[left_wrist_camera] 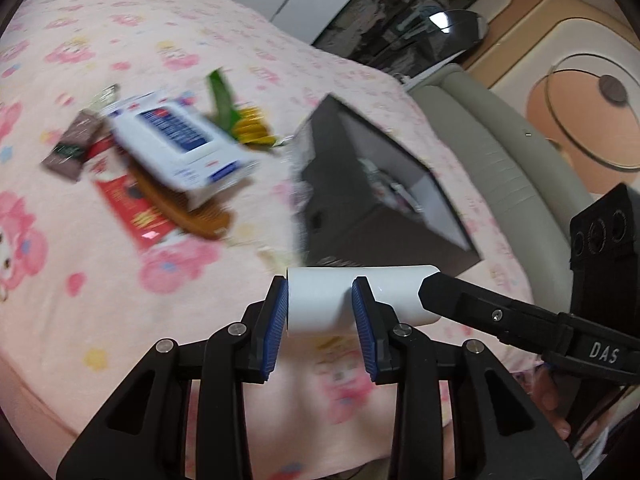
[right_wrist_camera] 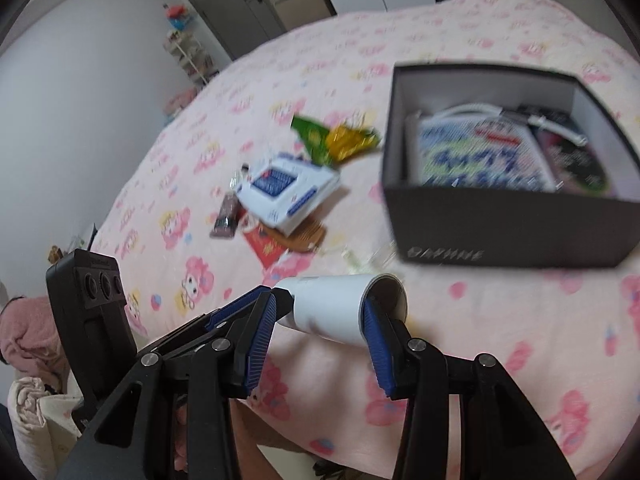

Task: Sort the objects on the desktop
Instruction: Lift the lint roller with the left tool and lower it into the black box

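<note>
A short white cylinder point(left_wrist_camera: 396, 296) point(right_wrist_camera: 328, 304) hangs just above the pink bedsheet, held from both sides. My left gripper point(left_wrist_camera: 320, 300) is shut on its closed end, blue pads pressed against it. My right gripper point(right_wrist_camera: 320, 312) is shut on the same cylinder, with one fingertip point(right_wrist_camera: 372, 316) at the rim of its open mouth. In the left wrist view a right gripper finger point(left_wrist_camera: 448, 296) covers the cylinder's far end. The left gripper's fingers point(right_wrist_camera: 240, 308) show at the left in the right wrist view. Beyond the cylinder stands a dark open box point(left_wrist_camera: 340, 232) point(right_wrist_camera: 500, 224) that holds a printed pack and a white cable.
A blurred pile lies left of the box: a white-and-blue carton point(left_wrist_camera: 180, 140) point(right_wrist_camera: 288, 188), a brown comb point(left_wrist_camera: 200, 216), a red packet point(left_wrist_camera: 132, 204), a brown sachet point(left_wrist_camera: 72, 148) and green and yellow packets point(left_wrist_camera: 240, 120). A grey padded headboard point(left_wrist_camera: 480, 160) borders the bed.
</note>
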Demonstrator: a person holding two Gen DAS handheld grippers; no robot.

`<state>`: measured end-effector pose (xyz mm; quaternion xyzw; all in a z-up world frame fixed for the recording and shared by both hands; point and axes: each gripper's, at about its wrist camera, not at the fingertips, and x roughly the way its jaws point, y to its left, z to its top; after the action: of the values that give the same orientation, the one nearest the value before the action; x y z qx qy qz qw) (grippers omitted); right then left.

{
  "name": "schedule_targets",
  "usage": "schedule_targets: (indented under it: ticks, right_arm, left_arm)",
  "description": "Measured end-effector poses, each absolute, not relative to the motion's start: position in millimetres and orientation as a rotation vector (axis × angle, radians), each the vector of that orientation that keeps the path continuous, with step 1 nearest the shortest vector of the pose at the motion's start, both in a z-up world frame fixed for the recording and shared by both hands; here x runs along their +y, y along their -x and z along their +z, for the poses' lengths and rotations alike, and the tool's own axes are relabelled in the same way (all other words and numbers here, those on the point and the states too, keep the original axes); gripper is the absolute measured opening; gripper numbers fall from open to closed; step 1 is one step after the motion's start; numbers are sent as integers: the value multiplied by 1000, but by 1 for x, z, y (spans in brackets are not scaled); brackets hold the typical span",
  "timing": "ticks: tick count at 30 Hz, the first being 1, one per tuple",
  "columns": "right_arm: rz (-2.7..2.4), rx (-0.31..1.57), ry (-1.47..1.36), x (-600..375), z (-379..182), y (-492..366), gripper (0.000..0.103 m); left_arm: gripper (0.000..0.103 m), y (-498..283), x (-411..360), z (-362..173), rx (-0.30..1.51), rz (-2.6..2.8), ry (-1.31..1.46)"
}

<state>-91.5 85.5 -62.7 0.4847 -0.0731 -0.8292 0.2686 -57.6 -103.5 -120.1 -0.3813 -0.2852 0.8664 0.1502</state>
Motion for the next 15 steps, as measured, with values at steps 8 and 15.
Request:
schedule_targets:
  ticks: [8, 15]
  right_arm:
    - [-2353, -263, -1185, 143, -25, 117, 41]
    - [-2474, -315, -1146, 194, -18, 165, 41]
  left_arm:
    - [32, 103, -51, -67, -694, 2476, 989]
    - [32, 163, 5, -51, -619, 2470, 970]
